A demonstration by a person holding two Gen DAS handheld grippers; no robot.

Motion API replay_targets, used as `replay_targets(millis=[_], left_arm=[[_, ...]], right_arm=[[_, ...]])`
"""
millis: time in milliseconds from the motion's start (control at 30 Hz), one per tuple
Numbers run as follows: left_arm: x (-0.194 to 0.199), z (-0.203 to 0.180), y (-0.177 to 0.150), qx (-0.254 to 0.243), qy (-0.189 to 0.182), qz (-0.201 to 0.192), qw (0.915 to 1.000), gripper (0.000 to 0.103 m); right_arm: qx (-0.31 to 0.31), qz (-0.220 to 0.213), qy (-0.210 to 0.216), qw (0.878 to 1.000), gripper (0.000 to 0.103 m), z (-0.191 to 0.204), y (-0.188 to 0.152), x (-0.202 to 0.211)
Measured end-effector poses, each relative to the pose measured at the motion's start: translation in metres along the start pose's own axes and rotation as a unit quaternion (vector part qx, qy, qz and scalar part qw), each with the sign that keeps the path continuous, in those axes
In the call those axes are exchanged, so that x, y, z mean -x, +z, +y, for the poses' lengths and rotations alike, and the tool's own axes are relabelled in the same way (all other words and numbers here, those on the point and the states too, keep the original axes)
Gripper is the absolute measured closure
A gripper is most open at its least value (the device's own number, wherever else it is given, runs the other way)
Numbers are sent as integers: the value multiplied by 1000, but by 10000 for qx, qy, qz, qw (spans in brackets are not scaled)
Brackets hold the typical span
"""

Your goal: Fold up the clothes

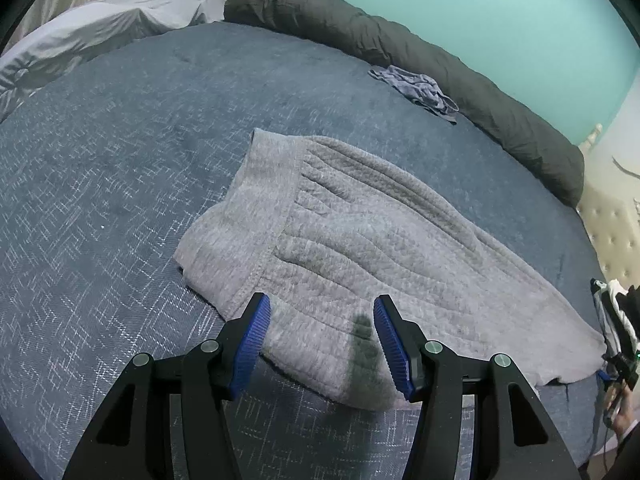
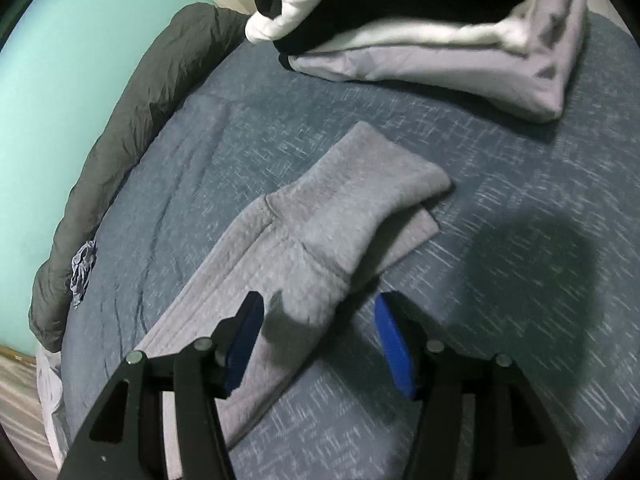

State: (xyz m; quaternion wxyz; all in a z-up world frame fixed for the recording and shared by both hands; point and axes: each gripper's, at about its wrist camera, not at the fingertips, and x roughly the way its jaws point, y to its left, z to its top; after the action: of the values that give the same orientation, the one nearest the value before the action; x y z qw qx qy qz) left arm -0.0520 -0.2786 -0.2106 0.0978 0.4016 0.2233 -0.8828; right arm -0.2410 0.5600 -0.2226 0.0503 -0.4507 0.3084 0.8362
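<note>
Sweatpants (image 1: 352, 236) lie flat on the bed (image 1: 120, 160), under both tools (image 1: 322, 344) (image 2: 320, 340), whose jaws stand apart, gripping nothing.

Both the left claw (image 1: 322, 344) and right claw (image 2: 320, 340) point downward, jaws parted.

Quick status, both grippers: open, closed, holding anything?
Left gripper: open, over the grey sweater, holding nothing.
Right gripper: open, over the sweater's edge, gripping nothing.
</note>
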Motion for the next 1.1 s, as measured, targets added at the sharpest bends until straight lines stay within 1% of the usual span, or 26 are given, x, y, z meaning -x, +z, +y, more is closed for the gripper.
replay_targets(millis=[167, 200, 267, 333, 367, 433, 500, 600, 733, 833, 967, 1100], left_arm=[[0, -1, 1, -22, 55, -47, 10000, 45], [-1, -2, 1, -38, 65, -45, 10000, 45], [-2, -1, 0, -57, 82, -32, 9999, 45], [-2, -1, 0, -34, 77, -28, 10000, 45], [-1, -1, 0, -37, 82, -33, 10000, 45], [-1, -2, 0, -51, 85, -39, 9999, 45], [0, -2, 0, -74, 77, -51, 9999, 45], [3, 1, 0, -40, 57, -60, 10000, 45], [6, 4, 0, 3, 33, -102, 9999, 45], [7, 5, 0, 27, -3, -117, 9999, 45], [11, 11, 0, 59, -1, -145, 9999, 45], [13, 17, 0, 66, 12, -145, 9999, 45]], right_arm=[[79, -145, -46, 9999, 44, 0, 6, -8], [72, -229, -93, 9997, 45, 2, 7, -10], [126, -290, -130, 9994, 55, 4, 7, -11], [105, -323, -91, 9994, 70, 3, 7, -11], [96, -355, -58, 9993, 73, 4, 8, -13], [247, -413, -92, 9988, 85, 11, 8, -9], [416, -492, -101, 9979, 87, 22, 9, -4], [694, -665, -26, 9954, 89, 44, 11, 10], [1378, -833, 162, 9868, 89, 92, 9, 33], [1721, -860, 373, 9806, 89, 131, 2, 50], [2211, -744, 613, 9705, 89, 193, -12, 63], [2592, -564, 828, 9606, 89, 262, -36, 62]])
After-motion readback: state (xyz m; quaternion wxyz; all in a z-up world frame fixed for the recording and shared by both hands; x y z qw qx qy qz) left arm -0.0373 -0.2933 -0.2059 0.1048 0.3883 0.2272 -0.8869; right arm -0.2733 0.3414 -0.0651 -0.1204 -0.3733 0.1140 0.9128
